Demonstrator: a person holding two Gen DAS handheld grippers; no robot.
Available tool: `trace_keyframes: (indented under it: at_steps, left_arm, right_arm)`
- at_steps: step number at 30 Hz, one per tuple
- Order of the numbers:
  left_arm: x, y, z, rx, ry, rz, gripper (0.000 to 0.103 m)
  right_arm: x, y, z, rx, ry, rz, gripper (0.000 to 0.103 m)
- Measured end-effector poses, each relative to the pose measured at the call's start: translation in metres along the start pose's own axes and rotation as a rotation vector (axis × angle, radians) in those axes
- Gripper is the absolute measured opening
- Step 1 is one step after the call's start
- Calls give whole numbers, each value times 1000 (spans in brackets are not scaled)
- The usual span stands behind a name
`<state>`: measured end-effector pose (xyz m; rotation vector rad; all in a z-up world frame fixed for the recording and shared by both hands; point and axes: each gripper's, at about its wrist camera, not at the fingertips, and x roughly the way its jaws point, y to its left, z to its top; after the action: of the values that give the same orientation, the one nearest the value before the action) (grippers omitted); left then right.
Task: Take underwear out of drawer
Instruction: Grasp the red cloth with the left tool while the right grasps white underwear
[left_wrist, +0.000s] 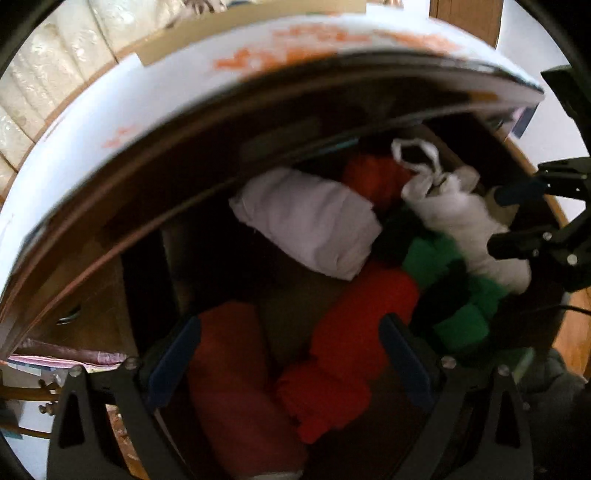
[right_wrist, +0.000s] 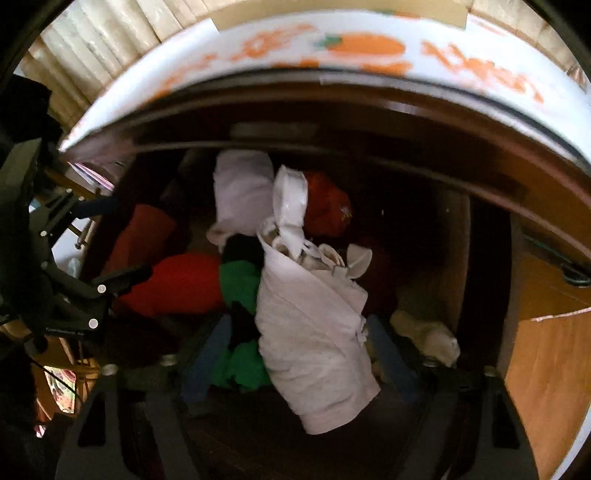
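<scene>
We look down into an open wooden drawer (left_wrist: 532, 177) full of rolled underwear. A white roll with straps (right_wrist: 314, 332) lies long, with one end near us and the strap end pointing toward the back of the drawer. In the left wrist view, this same roll (left_wrist: 461, 221) runs on a slant along the right side of the drawer.

Our right gripper (right_wrist: 299, 354) is around this roll. Its blue pads (right_wrist: 207, 358) sit on both sides of the near end. The jaws are still partly wide, and we cannot tell for sure if the pads touch the cloth.

Our left gripper (left_wrist: 291, 354) is open. It sits over a bright red roll (left_wrist: 351, 343) that points up and to the right. A darker red roll (left_wrist: 229, 369) is just beside its left pad.

A white folded roll (left_wrist: 310, 221) lies across the middle. Green and black rolls (left_wrist: 443, 291) are between the red roll and the white roll with straps. Another red piece (right_wrist: 328, 206) sits at the back, mostly hidden. A small cream piece (right_wrist: 428, 336) lies at the right.

The back of the drawer is dark and hard to see. Above it is a white sheet with orange prints (right_wrist: 362, 48), and one print looks like an orange carrot. The pictures are blurry, so we cannot read any words.
</scene>
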<state>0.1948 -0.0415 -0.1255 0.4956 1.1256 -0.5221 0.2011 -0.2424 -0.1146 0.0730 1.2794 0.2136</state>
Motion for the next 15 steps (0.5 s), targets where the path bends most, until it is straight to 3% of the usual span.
trace_keyframes:
  at_steps: [3,12,15]
  left_arm:
    - [13,-4,0,25,56,3,98]
    - [25,-39,-3,189,111,-30,98]
    - [34,-40,-2,180,147,-44,99]
  right_arm:
    - [18,-6,0,34,77,7,61]
    - [37,-4,-6,-2,164,0,61]
    - [43,-13,-8,26,183,18,61]
